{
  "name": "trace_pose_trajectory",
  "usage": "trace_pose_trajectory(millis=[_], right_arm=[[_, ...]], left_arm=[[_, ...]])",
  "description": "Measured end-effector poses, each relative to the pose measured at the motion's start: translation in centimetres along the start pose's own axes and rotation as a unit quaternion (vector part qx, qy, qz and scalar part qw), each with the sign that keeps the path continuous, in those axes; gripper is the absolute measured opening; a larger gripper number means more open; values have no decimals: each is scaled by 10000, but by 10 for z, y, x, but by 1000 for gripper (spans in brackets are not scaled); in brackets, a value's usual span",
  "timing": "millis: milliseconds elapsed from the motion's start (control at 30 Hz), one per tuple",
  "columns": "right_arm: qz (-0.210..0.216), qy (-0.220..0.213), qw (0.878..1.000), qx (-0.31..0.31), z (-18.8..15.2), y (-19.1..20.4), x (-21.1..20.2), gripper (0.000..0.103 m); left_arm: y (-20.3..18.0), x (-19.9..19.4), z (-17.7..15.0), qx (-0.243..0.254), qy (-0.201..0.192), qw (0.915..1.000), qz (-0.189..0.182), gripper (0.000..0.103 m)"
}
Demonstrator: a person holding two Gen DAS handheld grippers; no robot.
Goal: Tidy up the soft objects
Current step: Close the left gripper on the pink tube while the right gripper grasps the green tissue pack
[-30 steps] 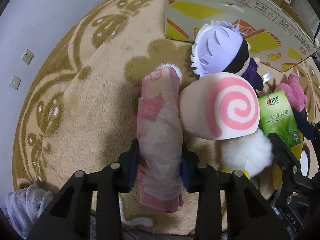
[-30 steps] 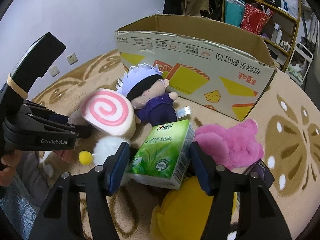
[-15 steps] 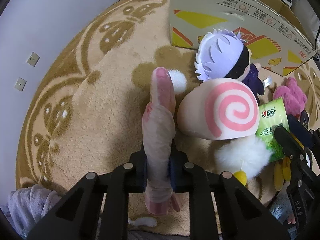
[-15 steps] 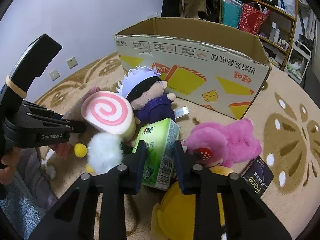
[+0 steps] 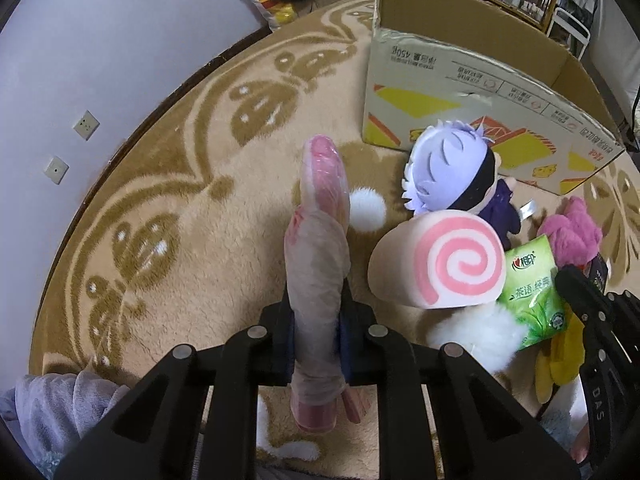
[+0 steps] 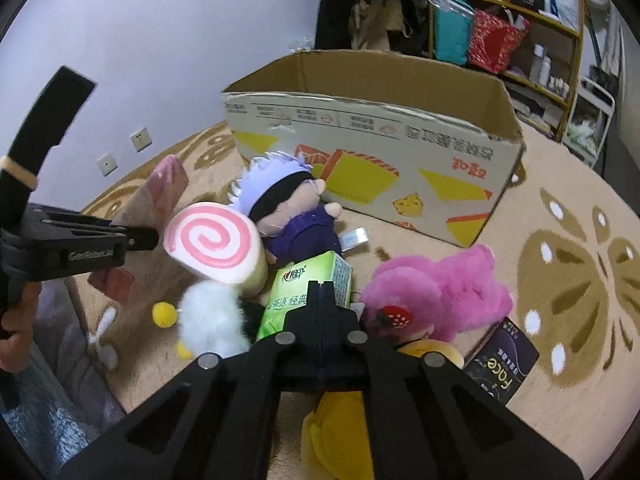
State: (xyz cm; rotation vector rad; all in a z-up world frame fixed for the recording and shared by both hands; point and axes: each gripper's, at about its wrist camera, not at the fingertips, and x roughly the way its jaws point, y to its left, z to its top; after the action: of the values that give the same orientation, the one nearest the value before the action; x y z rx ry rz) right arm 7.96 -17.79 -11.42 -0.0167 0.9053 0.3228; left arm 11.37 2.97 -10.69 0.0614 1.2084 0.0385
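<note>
My left gripper is shut on a pink tissue pack and holds it lifted above the rug; the pack also shows in the right wrist view. My right gripper has its jaws pressed together at the green tissue pack, squeezing its near end. Beside them lie a pink swirl roll plush, a purple-haired doll and a pink plush. The open cardboard box stands behind them.
A white fluffy toy, a yellow plush and a dark Face pack lie near my right gripper on the beige patterned rug. A shelf stands behind the box. A wall with sockets is to the left.
My left gripper closed on the pink tissue pack and lifted it. My right gripper closed tightly on the green tissue pack, and both moved back from the pile.
</note>
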Motion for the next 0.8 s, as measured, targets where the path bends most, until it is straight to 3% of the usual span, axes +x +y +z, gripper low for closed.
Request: trace_pose_trajectory(millis=[133, 433, 567, 800], right_arm=[[-2, 113, 9999, 109, 0, -7, 4, 5], [96, 498, 9987, -27, 5, 5, 24, 51], [91, 599, 9982, -41, 7, 8, 34, 59], [151, 789, 9967, 143, 5, 12, 52, 61]], left_arm=[[1, 2, 1, 29, -4, 10000, 31, 16], [5, -2, 7, -48, -236, 9996, 153, 16], [5, -7, 9, -36, -357, 9993, 128, 16], [5, -15, 12, -28, -584, 9982, 121, 16]])
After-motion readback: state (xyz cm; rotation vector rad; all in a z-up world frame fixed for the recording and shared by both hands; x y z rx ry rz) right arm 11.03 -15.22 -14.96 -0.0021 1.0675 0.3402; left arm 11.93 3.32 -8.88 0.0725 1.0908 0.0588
